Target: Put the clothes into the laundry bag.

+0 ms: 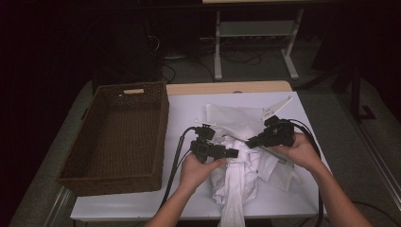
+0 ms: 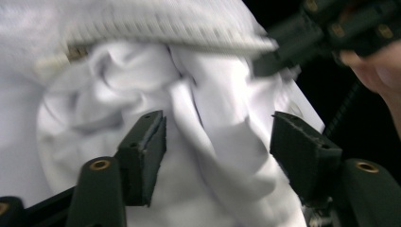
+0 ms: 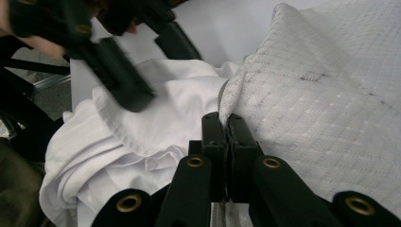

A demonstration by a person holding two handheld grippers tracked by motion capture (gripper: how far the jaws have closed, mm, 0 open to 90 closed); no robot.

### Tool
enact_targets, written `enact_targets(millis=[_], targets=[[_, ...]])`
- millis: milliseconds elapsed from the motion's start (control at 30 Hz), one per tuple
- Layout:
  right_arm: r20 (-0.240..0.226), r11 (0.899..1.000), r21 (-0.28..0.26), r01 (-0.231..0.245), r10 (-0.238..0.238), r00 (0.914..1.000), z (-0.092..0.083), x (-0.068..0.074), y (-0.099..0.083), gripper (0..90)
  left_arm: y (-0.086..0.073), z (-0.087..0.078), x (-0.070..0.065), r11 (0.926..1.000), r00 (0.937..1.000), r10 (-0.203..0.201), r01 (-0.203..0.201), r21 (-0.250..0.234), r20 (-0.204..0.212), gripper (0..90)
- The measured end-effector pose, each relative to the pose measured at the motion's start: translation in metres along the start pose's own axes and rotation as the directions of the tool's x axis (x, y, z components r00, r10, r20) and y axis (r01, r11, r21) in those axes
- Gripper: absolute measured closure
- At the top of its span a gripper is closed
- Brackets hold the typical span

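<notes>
**Two grippers at one bundle of white cloth; room dark beyond the table**

Two hand-held grippers meet over a crumpled white garment point(image 1: 236, 177) at the near edge of the white table point(image 1: 184, 109), about six o'clock in the high view, with a tail of cloth hanging over that edge.

The left gripper point(image 1: 226, 153) points toward three o'clock at the top of the bundle. In its own view the jaws stand well apart with folds of the garment point(image 2: 142, 94) between them; the pads do not press on it.

The right gripper point(image 1: 253, 140) points toward nine o'clock. Its jaws are pressed together point(image 3: 227, 137) on the hem of a white woven mesh bag point(image 3: 321, 104), which lies partly over the garment and runs back toward twelve o'clock point(image 1: 231, 116).

A brown wicker basket point(image 1: 156, 118) stands at nine o'clock, just beside the left forearm, and walls off that side. Black cables trail from both grippers toward the near edge.

Bare tabletop lies between basket and cloth and along the far edge. A strip of wooden edging point(image 1: 227, 88) bounds the table at twelve o'clock. Beyond it are a grey floor, loose cables and a white metal frame point(image 1: 255, 35); the remainder is too dark to read.
</notes>
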State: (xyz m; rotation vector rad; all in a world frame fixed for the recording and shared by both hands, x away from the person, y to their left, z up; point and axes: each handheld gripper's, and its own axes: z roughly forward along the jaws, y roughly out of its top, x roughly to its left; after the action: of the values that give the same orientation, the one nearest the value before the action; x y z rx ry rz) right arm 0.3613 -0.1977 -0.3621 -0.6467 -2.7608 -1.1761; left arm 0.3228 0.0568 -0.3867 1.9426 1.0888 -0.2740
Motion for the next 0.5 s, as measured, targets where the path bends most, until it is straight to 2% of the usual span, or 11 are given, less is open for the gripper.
enact_targets(millis=[67,133,200,233,300,333,367,433,467,500], targets=[[0.004,1.000,-0.001,0.007,-0.007,1.0000,0.001,0.000,0.001,88.0,-0.004,0.004,0.001,0.9996,0.9999,0.012,-0.011,0.027,-0.012,34.4],[0.005,1.000,0.001,0.012,-0.012,0.9999,0.003,0.001,0.002,88.0,-0.008,0.014,0.006,0.9991,0.9999,0.003,-0.002,0.041,-0.016,35.2],[0.002,1.000,0.007,0.017,-0.017,0.9999,0.006,0.002,0.004,88.0,-0.010,0.027,0.011,0.9980,0.9999,0.003,-0.004,0.064,0.011,46.9],[0.001,1.000,0.011,0.021,-0.021,0.9998,0.007,0.003,0.005,88.0,-0.012,0.033,0.013,0.9984,0.9998,0.011,-0.012,0.056,0.019,55.7],[-0.004,0.999,0.017,0.030,-0.030,0.9995,0.010,0.003,0.007,88.0,-0.016,0.043,0.014,0.9998,0.9974,0.007,-0.008,0.018,0.072,76.7],[-0.006,0.999,0.019,0.032,-0.032,0.9995,0.012,0.004,0.008,88.0,-0.018,0.047,0.012,0.9999,0.9970,0.011,-0.011,0.002,0.076,80.8],[-0.011,0.999,0.022,0.038,-0.038,0.9992,0.013,0.005,0.008,88.0,-0.019,0.050,0.008,0.9998,0.9962,0.021,-0.020,-0.009,0.084,82.0],[-0.022,0.998,0.019,0.052,-0.052,0.9984,0.013,0.007,0.010,88.0,-0.017,0.050,0.003,0.9990,0.9909,0.014,-0.008,-0.043,0.134,82.6],[-0.023,0.998,0.019,0.061,-0.060,0.9979,0.012,0.009,0.011,88.0,-0.014,0.047,0.000,0.9984,0.9891,0.013,-0.005,-0.056,0.146,82.6],[-0.025,0.998,0.014,0.067,-0.066,0.9975,0.011,0.011,0.012,88.0,-0.011,0.044,-0.003,0.9975,0.9896,0.022,-0.012,-0.069,0.142,82.7]])
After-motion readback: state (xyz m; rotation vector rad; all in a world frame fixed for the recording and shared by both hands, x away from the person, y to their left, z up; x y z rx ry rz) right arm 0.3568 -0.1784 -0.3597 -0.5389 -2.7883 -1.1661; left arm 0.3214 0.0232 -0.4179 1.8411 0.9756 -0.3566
